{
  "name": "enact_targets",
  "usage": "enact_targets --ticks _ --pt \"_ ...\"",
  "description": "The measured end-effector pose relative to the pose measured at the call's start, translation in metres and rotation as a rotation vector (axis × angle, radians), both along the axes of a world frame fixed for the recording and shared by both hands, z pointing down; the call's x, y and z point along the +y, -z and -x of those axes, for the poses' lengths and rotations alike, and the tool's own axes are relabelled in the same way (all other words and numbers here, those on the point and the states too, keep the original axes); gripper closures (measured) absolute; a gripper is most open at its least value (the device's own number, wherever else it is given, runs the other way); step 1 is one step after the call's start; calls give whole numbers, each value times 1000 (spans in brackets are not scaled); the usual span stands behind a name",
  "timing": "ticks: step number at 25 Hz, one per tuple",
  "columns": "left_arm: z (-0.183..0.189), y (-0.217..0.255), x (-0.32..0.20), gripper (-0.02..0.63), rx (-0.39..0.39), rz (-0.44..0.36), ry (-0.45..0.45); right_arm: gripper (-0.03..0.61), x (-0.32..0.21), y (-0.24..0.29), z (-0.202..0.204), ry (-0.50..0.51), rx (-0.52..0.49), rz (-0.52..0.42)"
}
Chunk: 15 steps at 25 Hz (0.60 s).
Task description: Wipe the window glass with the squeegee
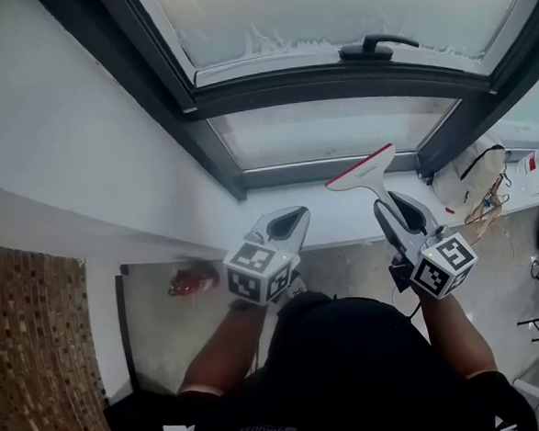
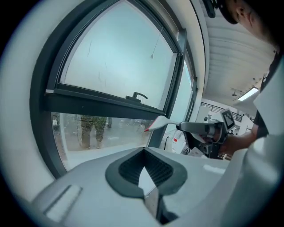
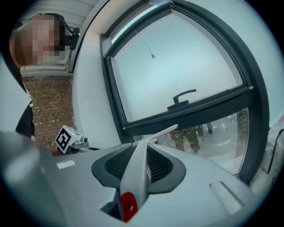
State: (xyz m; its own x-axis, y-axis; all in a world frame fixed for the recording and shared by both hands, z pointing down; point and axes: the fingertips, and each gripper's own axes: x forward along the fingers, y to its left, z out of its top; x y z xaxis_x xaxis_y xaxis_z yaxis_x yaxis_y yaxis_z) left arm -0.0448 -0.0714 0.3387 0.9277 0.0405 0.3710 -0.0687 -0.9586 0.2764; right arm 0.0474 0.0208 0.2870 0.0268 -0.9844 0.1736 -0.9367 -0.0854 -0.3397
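A white squeegee [image 1: 366,172] with a red blade edge is held in my right gripper [image 1: 390,203], which is shut on its handle. The blade hangs in front of the lower window pane [image 1: 332,129], a little off the glass. In the right gripper view the squeegee handle [image 3: 138,175] runs up between the jaws to the blade [image 3: 162,133]. My left gripper [image 1: 288,223] is lower left of the squeegee, shut and empty. From the left gripper view the squeegee [image 2: 160,123] shows to the right, before the glass.
The upper pane [image 1: 329,8] is foggy and carries a black window handle [image 1: 377,46]. A dark frame [image 1: 334,86] separates the panes. A white sill [image 1: 343,219] runs below, with cables and white objects [image 1: 479,186] at its right end. A brick wall [image 1: 31,356] stands left.
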Motion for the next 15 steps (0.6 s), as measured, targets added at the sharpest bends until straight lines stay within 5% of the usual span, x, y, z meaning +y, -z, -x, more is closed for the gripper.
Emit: enact_targets --ticks 7,15 --pt "-13 26 63 614 45 -45 85 448 78 12 6 106 55 -41" --pt "10 2 179 614 -2 34 160 449 168 -21 -1 124 -63 -39"
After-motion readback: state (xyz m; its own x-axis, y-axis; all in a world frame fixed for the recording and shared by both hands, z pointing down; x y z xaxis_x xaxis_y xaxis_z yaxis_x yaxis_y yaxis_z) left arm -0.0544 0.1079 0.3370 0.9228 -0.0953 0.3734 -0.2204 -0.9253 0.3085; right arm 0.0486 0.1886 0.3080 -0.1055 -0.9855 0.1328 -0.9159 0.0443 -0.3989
